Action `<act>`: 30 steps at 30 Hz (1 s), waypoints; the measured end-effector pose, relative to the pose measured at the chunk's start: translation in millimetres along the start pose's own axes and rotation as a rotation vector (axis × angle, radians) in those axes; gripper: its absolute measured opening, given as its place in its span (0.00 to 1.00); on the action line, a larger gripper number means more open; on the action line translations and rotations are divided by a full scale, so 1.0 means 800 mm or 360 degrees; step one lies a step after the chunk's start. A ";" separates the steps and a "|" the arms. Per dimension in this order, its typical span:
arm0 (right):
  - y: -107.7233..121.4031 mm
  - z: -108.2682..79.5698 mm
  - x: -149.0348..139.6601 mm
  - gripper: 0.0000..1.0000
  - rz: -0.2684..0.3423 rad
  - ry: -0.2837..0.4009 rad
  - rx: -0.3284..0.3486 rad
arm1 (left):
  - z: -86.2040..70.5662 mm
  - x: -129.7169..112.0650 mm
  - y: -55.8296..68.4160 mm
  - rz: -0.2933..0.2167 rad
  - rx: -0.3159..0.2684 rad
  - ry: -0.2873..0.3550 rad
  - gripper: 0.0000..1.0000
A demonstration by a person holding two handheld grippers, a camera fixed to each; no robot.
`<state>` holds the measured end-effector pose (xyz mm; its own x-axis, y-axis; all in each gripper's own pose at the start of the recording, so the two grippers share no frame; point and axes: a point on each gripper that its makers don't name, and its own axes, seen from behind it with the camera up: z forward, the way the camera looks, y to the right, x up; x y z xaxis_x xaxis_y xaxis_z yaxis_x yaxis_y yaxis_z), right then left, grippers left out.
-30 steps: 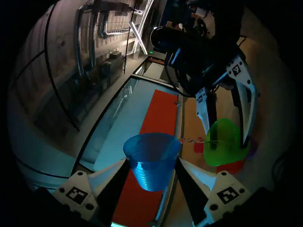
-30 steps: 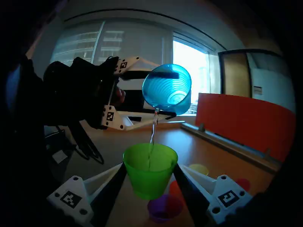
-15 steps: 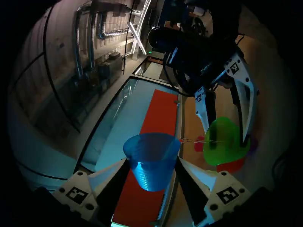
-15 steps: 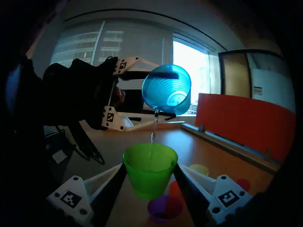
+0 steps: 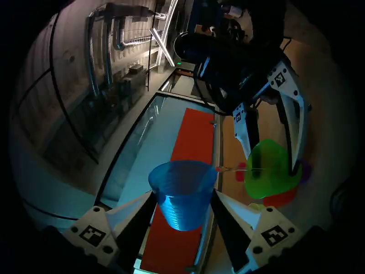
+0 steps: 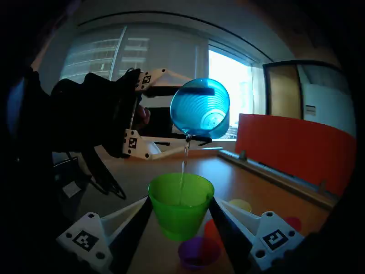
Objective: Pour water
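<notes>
The left gripper [image 5: 183, 197] jaws clenched the tipped blue cup [image 6: 199, 114]; a thin water stream [image 6: 184, 168] fell into the green cup [image 6: 180, 212] grasped by right gripper [image 6: 181, 202] jaws

Office interior, daylight.
Bright window [image 6: 228, 82] at rear; lowered blinds [image 6: 155, 50] beside it; wooden table [image 6: 255, 178] below; red partition [image 6: 296, 146] along the table's edge.

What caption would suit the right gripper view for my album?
A tilted blue cup trickles water into the green cup held by the right gripper.
</notes>
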<state>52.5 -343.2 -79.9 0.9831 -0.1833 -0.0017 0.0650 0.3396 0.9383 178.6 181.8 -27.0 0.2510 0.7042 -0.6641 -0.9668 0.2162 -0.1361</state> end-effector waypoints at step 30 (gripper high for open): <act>-0.005 0.002 0.000 0.89 -0.0004 0.0005 0.0008 | -0.003 0.002 -0.005 0.0107 -0.0006 -0.0001 0.81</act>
<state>51.8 -345.7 -83.3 0.9834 -0.1816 -0.0054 0.0668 0.3343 0.9401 182.3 180.2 -29.4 0.1855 0.7177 -0.6712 -0.9817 0.1658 -0.0940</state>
